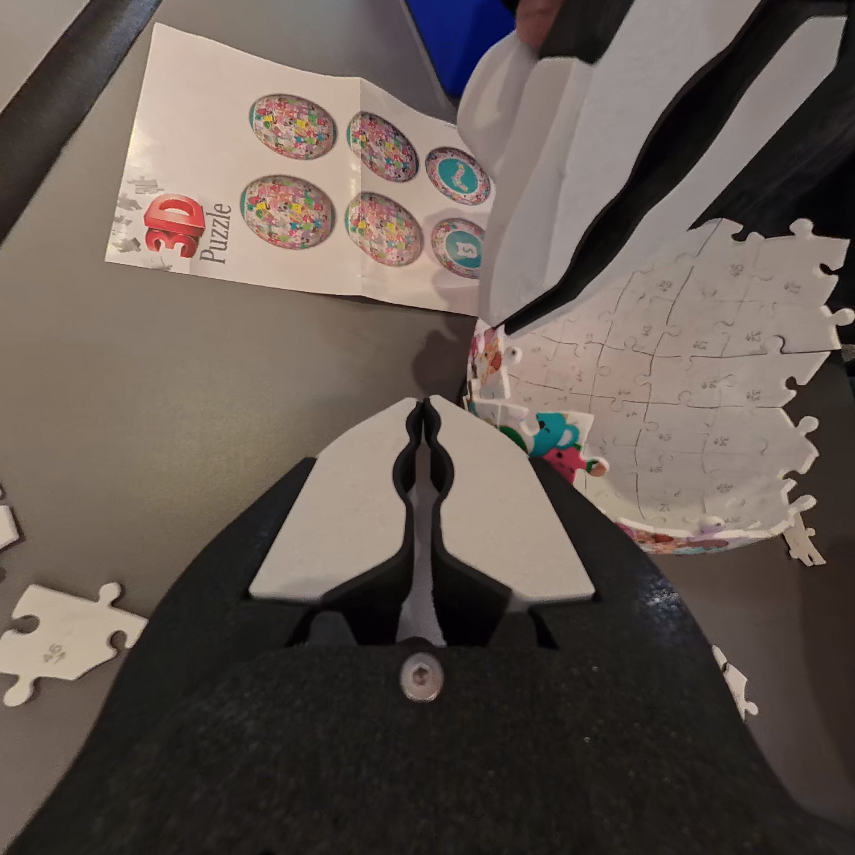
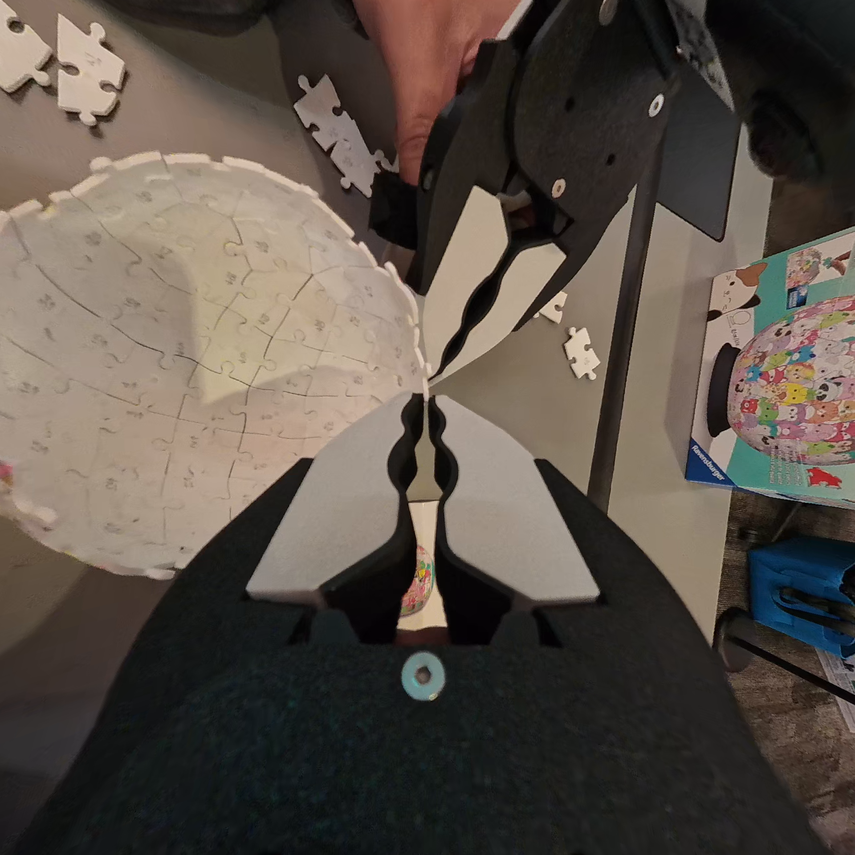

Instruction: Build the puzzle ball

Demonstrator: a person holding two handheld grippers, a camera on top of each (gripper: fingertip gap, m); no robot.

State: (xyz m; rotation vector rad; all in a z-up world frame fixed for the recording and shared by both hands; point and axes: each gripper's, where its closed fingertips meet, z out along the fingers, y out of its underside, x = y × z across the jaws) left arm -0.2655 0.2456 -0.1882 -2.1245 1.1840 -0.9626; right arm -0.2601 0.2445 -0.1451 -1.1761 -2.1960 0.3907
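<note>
Print on three things, wording left unquoted
The leaflet (image 1: 194, 139) bears a red-and-black title; the half ball (image 1: 671, 393) has small numbers inside, seemingly one per piece; the box (image 2: 763, 462) carries a logo.

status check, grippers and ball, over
Left gripper shut, empty. Right gripper shut on half-built ball rim. Loose pieces lie beside; nothing blocking.

**Grey table and what lies on it**

The grey table (image 1: 185, 370) carries a folded leaflet (image 1: 287, 185) at the upper centre of the left wrist view, lying flat. A loose piece (image 1: 69, 634) lies white side up at the lower left. The half-built ball (image 1: 671, 393) sits at the right, open side showing.

In the right wrist view, more white pieces (image 2: 88, 69) lie at the upper left, and the box (image 2: 786, 370) lies at the right edge.
</note>
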